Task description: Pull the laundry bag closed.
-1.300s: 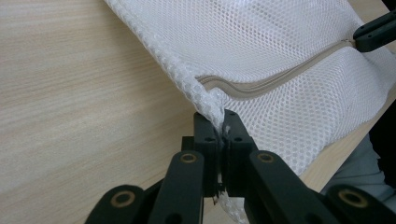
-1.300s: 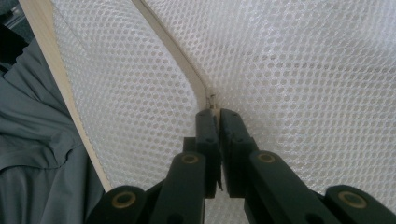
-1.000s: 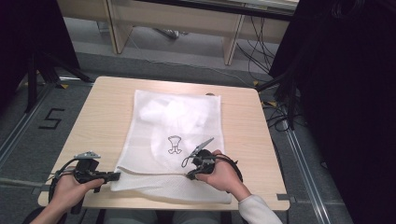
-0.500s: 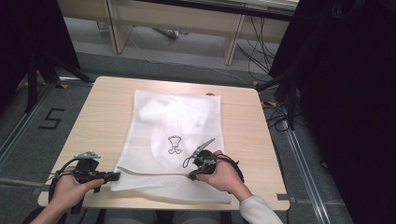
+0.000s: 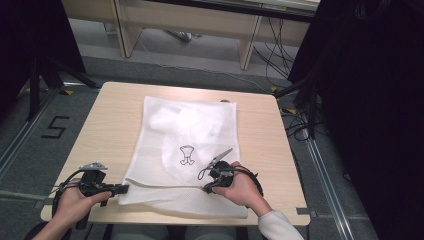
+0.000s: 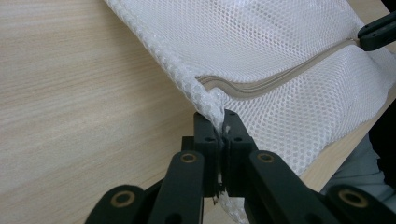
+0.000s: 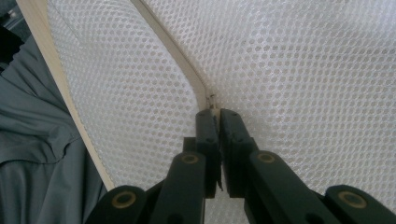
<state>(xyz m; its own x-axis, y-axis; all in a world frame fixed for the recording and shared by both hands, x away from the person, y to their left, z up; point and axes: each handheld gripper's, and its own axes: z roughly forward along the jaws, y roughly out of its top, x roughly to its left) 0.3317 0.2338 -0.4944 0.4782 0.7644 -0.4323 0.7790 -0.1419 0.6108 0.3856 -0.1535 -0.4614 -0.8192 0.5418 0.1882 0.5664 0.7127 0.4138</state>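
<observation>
A white mesh laundry bag lies flat on the wooden table, with its zipper running along the near end. My left gripper sits at the bag's near left corner. In the left gripper view the left gripper is shut on that corner of mesh. My right gripper rests on the bag farther right along the zipper. Up close, the right gripper is shut on the small metal zipper pull at the end of the beige tape. The other gripper's tip shows on the zipper line.
Something white lies inside the bag's far half, and a small black logo is printed mid-bag. The table's near edge runs close behind the zipper, with the person's grey clothing beyond it. A desk frame stands past the table.
</observation>
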